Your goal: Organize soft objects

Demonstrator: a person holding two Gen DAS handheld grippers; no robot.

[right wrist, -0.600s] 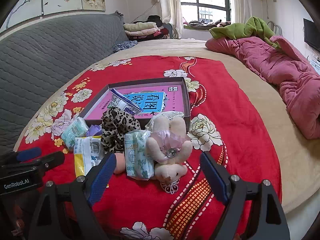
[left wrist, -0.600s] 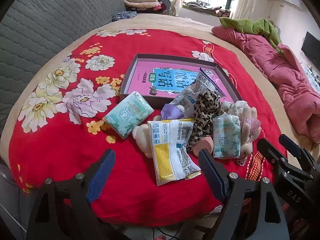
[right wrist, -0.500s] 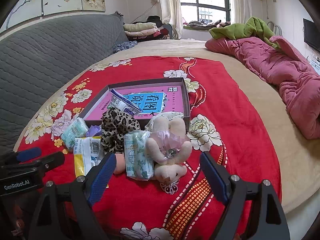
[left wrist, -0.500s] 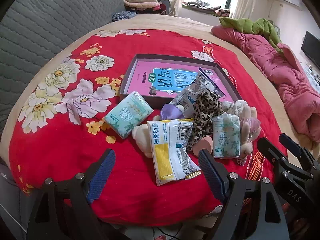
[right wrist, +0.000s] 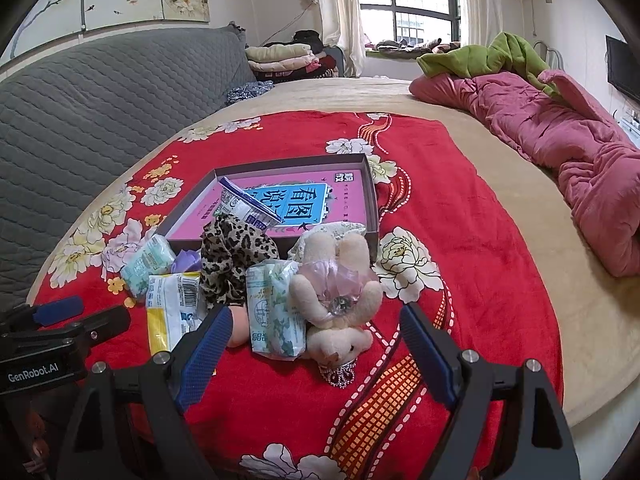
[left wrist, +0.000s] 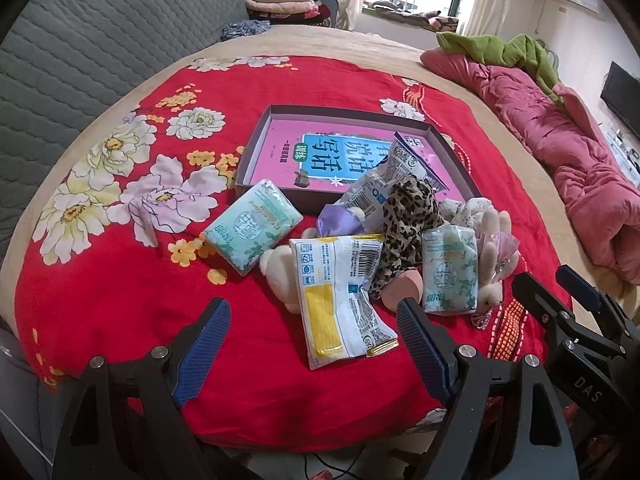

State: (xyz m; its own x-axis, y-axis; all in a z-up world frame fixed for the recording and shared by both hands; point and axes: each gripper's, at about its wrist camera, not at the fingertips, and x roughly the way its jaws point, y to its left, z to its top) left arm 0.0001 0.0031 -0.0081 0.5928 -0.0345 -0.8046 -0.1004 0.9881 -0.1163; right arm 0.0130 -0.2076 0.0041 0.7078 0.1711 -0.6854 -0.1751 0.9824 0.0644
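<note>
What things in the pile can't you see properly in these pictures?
- Cream plush toy, left wrist view: mostly hidden under the yellow-and-white packet.
- Peach round thing, both views: half covered by the leopard cloth; what it is can't be told.
- Purple item, left wrist view: packets cover most of it.
- Small print on the packets: too small to read.

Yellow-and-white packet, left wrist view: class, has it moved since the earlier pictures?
No. The yellow-and-white packet lies at the same spot beside the teal tissue pack, below the box.
</note>
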